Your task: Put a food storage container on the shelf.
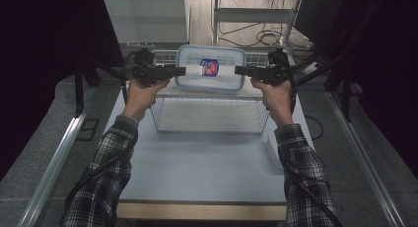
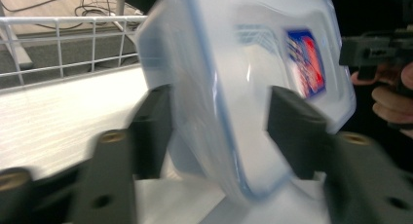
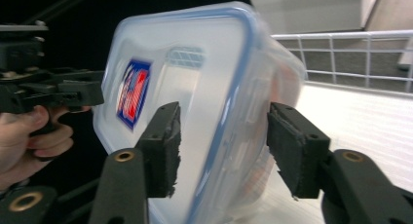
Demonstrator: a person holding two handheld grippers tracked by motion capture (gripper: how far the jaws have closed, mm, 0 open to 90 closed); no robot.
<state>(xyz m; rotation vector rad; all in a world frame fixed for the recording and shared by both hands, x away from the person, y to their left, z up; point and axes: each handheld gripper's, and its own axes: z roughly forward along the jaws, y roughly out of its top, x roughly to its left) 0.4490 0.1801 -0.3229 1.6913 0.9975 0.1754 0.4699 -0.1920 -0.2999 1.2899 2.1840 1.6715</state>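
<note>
At upper centre of the frame, the left tool (image 1: 180,70) and right tool (image 1: 240,70) are clamping a plastic box (image 1: 211,68) by its ends above a wire basket (image 1: 209,114); it looks light, rigid, slippery.

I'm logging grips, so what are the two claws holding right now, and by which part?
Both hold the clear plastic box with a blue-rimmed lid: the left claw at its left end, the right claw at its right end.
</note>
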